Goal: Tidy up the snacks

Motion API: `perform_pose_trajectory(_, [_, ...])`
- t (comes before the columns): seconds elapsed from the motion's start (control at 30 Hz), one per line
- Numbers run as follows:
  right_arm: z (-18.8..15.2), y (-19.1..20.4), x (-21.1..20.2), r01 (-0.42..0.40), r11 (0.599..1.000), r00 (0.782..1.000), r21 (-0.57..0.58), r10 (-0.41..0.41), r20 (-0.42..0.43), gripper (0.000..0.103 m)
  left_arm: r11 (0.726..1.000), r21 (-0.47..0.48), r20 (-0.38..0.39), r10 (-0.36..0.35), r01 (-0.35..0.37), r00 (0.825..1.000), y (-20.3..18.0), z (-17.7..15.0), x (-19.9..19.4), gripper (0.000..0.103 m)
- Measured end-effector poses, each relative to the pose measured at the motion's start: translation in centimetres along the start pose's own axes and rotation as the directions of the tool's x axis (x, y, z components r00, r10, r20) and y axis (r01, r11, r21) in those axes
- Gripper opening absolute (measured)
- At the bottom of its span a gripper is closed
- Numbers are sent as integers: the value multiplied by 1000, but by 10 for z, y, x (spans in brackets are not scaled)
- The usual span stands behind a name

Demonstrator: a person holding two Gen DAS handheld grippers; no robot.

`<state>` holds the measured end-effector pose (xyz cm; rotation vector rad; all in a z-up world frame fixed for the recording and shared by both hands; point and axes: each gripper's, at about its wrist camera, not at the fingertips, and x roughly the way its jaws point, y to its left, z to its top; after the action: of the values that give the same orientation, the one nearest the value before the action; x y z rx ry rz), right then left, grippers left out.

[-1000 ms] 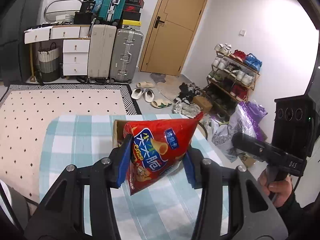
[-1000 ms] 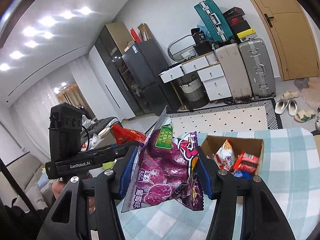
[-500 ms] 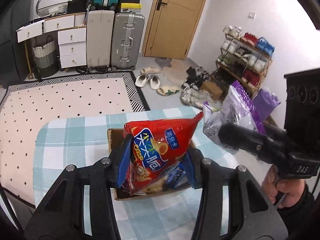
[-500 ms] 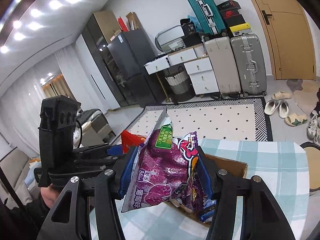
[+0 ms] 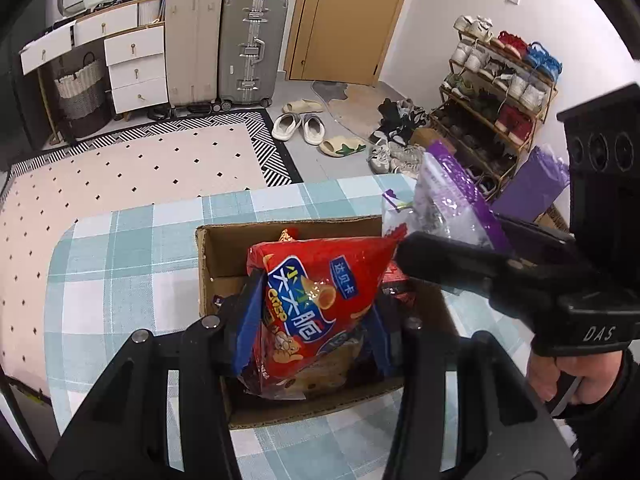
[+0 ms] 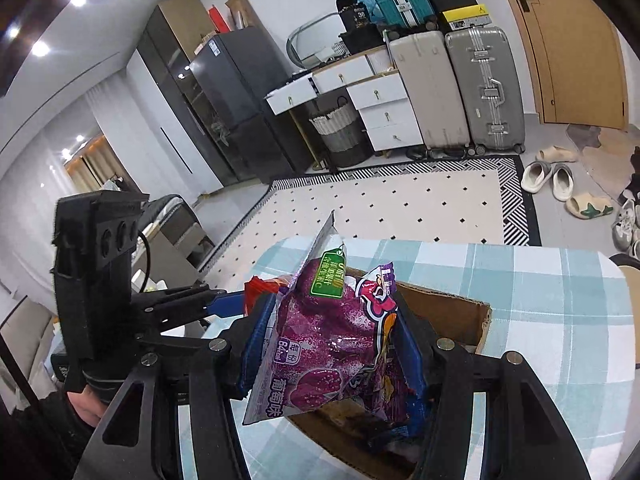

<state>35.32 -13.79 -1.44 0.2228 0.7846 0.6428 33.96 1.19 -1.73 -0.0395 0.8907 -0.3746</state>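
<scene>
My left gripper (image 5: pixel 312 320) is shut on a red chip bag (image 5: pixel 316 300) and holds it over the open cardboard box (image 5: pixel 216 256) on the checked tablecloth. My right gripper (image 6: pixel 332 344) is shut on a purple snack bag (image 6: pixel 336 340), with a second purple packet pressed against it, above the same box (image 6: pixel 460 312). The right gripper and its purple bag (image 5: pixel 448 200) show at the right in the left wrist view. The left gripper (image 6: pixel 192 300) shows at the left in the right wrist view. Other snack packets lie in the box, mostly hidden.
The table with the blue-and-white checked cloth (image 5: pixel 120 272) carries the box near its far end. Beyond it are a dotted rug (image 5: pixel 132 168), suitcases (image 5: pixel 252 48), a drawer unit, slippers, a door and a shoe rack (image 5: pixel 500 80).
Both grippers have moved forward and down with their bags, from beside the box to above its opening. The two grippers have come closer together.
</scene>
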Motion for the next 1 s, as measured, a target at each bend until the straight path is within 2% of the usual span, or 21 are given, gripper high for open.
perform_pose_trajectory(0.1, [-2,-4,8,5,1000,1000,4,-5,-8,58,1000,-2,-1,1,-1,1000,3,-2,7,44])
perform_pose_trajectory(0.17, [-3,-5,11,8,1000,1000,8,-8,-15,59,1000,-7,-10,6,-6,1000,5,-4,12,49])
perform_pose_trajectory(0.2, [-3,-8,14,5,1000,1000,16,-5,-25,60,1000,-2,-14,21,-21,1000,6,-3,14,58])
perform_pose_trajectory(0.23, [-5,-8,16,4,1000,1000,19,-4,-30,61,999,8,-14,51,-51,999,5,-4,15,73])
perform_pose_trajectory(0.27, [-6,-9,16,1,1000,999,21,0,-34,65,997,19,-8,70,-70,998,5,-5,15,78])
perform_pose_trajectory(0.33, [-9,-11,13,0,1000,1000,31,0,-18,73,997,40,15,70,-71,997,3,-8,10,79])
perform_pose_trajectory(0.57, [-14,-1,-12,0,1000,1000,23,-1,18,74,994,64,48,84,-87,995,-4,-15,-20,79])
perform_pose_trajectory(0.7, [-18,9,-37,4,1000,998,11,-4,64,80,995,42,83,84,-87,993,-7,-23,-49,79])
perform_pose_trajectory(1.0, [-41,49,-94,41,996,985,-83,-26,173,83,990,17,205,135,-141,969,-25,-51,-124,83])
